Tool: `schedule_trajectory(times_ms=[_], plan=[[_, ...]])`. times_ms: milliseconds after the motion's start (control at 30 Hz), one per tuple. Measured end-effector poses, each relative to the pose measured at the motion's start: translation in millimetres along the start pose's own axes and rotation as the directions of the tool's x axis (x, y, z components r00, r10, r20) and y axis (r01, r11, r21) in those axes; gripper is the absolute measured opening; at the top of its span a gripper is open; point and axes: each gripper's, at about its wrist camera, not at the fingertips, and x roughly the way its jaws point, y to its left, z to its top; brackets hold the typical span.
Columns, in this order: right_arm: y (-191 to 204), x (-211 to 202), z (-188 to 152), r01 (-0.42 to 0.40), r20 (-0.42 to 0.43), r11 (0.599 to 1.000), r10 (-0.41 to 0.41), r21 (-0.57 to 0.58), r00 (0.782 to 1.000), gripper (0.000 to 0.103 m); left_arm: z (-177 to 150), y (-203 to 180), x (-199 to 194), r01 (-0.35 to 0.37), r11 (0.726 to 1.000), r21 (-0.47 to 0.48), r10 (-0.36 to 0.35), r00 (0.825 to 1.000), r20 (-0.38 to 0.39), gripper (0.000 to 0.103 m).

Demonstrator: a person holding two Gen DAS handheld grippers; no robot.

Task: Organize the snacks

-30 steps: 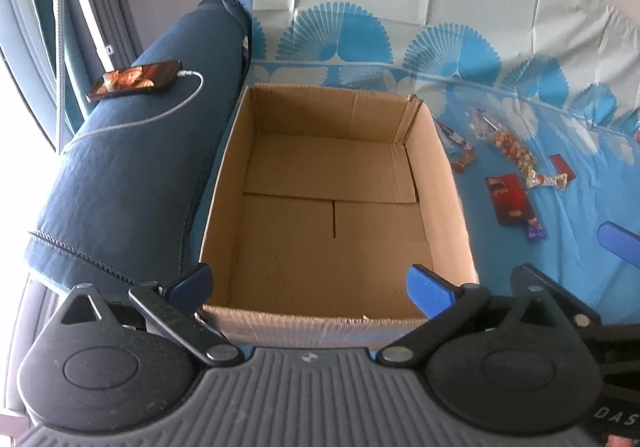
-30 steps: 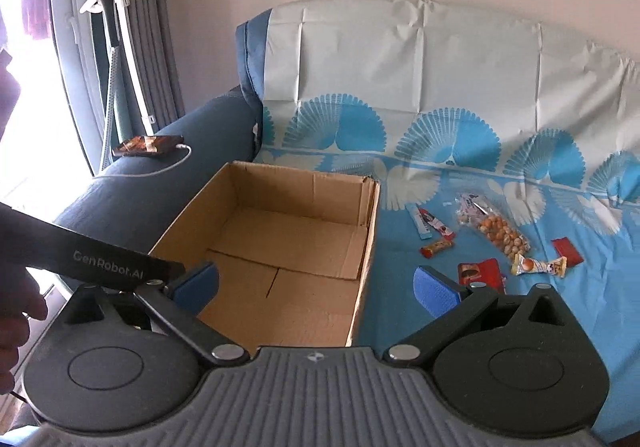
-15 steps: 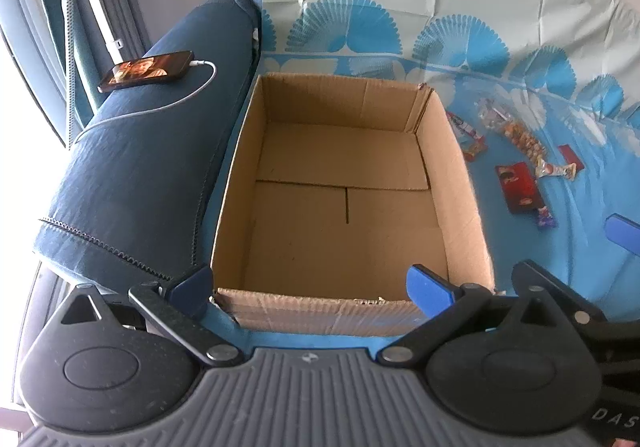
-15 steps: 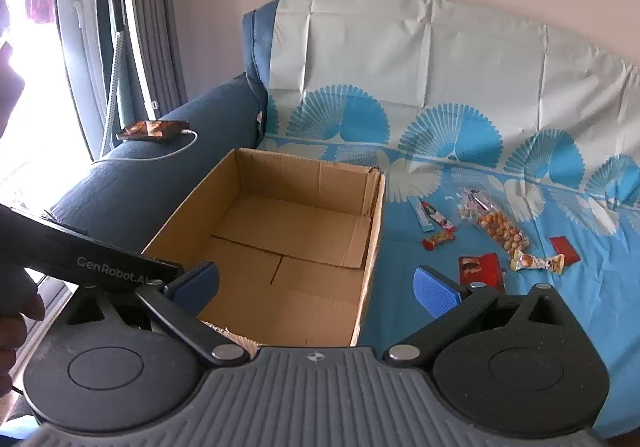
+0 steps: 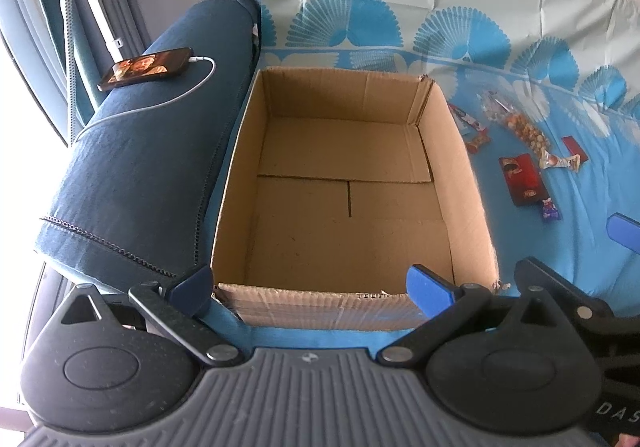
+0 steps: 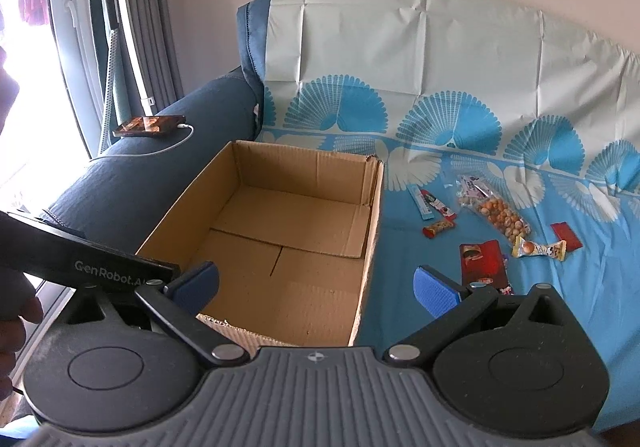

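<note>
An empty open cardboard box [image 5: 464,183] [image 6: 370,247] sits on a sofa covered by a blue patterned sheet. Several snacks lie to its right: a red flat pack [image 5: 522,178] [image 6: 482,261], a clear bag of nuts [image 5: 520,125] [image 6: 498,215], small wrapped bars [image 6: 439,227] and a candy [image 6: 538,248]. My left gripper [image 5: 310,287] is open and empty, hovering at the box's near edge. My right gripper [image 6: 314,285] is open and empty, over the box's near right corner, short of the snacks.
A phone [image 5: 146,68] on a charging cable lies on the dark blue armrest [image 5: 132,175] left of the box. A garment steamer stand [image 6: 116,27] and curtains are at the far left. The sofa backrest rises behind the box.
Both grippers have pulled back and risen slightly, so the box and snacks appear a little farther away. Both stay open. Nothing on the sofa has moved.
</note>
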Motion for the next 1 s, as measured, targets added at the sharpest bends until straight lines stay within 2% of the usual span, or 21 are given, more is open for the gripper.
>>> schedule_trajectory(times_ms=[1000], plan=[[-3, 7, 1, 0.002, -0.024, 1.0, -0.001, 0.029, 1.0, 0.103, -4, -6, 12, 0.003, 1.0, 0.023, -0.002, 0.999, -0.035, 0.103]])
